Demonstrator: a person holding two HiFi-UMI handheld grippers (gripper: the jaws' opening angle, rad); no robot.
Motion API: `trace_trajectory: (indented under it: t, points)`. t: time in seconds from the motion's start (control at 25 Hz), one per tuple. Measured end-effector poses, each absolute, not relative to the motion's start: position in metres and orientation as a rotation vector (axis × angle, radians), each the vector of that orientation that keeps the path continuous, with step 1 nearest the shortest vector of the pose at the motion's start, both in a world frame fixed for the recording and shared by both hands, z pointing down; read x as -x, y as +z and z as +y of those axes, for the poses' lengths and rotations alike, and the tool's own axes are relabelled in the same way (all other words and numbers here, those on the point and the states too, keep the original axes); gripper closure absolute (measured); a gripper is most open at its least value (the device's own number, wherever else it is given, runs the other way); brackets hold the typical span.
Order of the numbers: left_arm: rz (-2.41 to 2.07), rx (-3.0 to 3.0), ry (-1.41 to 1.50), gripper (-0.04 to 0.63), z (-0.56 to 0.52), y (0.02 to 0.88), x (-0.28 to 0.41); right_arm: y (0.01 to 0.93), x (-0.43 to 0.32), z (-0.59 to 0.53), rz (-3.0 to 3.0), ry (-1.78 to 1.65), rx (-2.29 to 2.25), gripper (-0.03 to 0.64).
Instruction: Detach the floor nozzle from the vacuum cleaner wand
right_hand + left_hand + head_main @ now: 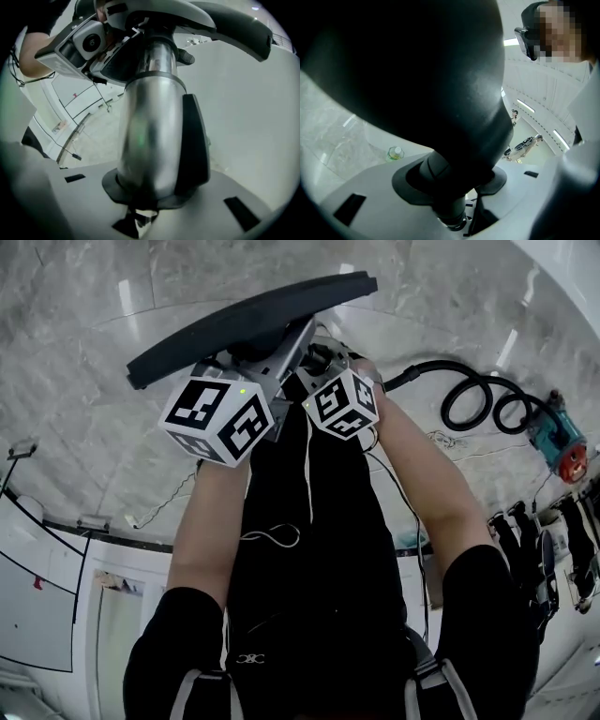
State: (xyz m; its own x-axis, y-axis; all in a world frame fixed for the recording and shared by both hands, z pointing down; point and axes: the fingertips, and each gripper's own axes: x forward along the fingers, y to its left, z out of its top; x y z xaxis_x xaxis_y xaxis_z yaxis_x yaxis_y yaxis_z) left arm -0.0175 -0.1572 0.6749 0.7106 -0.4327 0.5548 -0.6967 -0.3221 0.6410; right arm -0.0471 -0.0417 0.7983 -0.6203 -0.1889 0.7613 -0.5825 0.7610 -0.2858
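The black floor nozzle [253, 320] hangs above the marble floor, a long bar at the top of the head view. My left gripper [258, 371] sits under its marker cube [220, 418], shut on the nozzle's black neck [450, 187]; the nozzle body [408, 70] fills the left gripper view. My right gripper [323, 362], beside it, is shut on the silver wand [152, 126] just below the joint. The right gripper view shows the nozzle [225, 21] above the wand and the left gripper [79, 44] at the upper left.
A coiled black hose [478, 395] leads to a teal and orange machine [562, 442] on the floor at the right. White cabinets [56, 606] stand at the lower left. A green bottle [395, 153] stands on the floor. A person is at the upper right of the left gripper view.
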Motion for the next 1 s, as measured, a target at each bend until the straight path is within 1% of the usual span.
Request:
trace_trajectory:
  t: [0.12,0.28,0.36,0.44,0.6,0.68,0.76,0.84,0.92,0.96,1.0]
  points:
    - [-0.803,-1.990,0.357,0.404,-0.154,0.665,0.019,0.771,0.057,-0.014,-2.267,0.873,-0.241,0.526]
    - [-0.625,-2.079,0.213,0.459,-0.137,0.624,0.015,0.710,0.062,0.034,-2.319,1.121,0.324,0.526]
    - [-0.608,-2.047,0.163,0.462,-0.136,0.617,0.014,0.693,0.057,0.041,-2.294,1.188,0.424,0.526]
    - [-0.655,-2.012,0.195,0.462,-0.141,0.620,0.013,0.699,0.057,0.031,-2.285,1.144,0.260,0.526]
    - [-0.826,-1.927,0.351,0.460,-0.154,0.638,0.015,0.743,0.042,-0.016,-2.174,0.796,-0.475,0.528]
    - [-0.885,-1.887,0.371,0.460,-0.157,0.647,0.022,0.757,0.040,-0.027,-2.122,0.697,-0.619,0.528]
    - [-0.850,-1.942,0.369,0.462,-0.151,0.643,0.026,0.754,0.052,-0.012,-2.203,0.767,-0.440,0.526]
    - [-0.741,-2.029,0.317,0.468,-0.141,0.631,0.023,0.736,0.061,0.016,-2.298,0.929,-0.067,0.526]
    - [-0.614,-2.079,0.201,0.468,-0.133,0.615,0.018,0.704,0.056,0.045,-2.304,1.134,0.344,0.526]
    - [-0.575,-2.080,0.152,0.468,-0.132,0.610,0.016,0.691,0.052,0.052,-2.286,1.218,0.464,0.526]
    - [-0.566,-2.071,0.124,0.468,-0.133,0.610,0.015,0.687,0.050,0.050,-2.280,1.255,0.459,0.526]
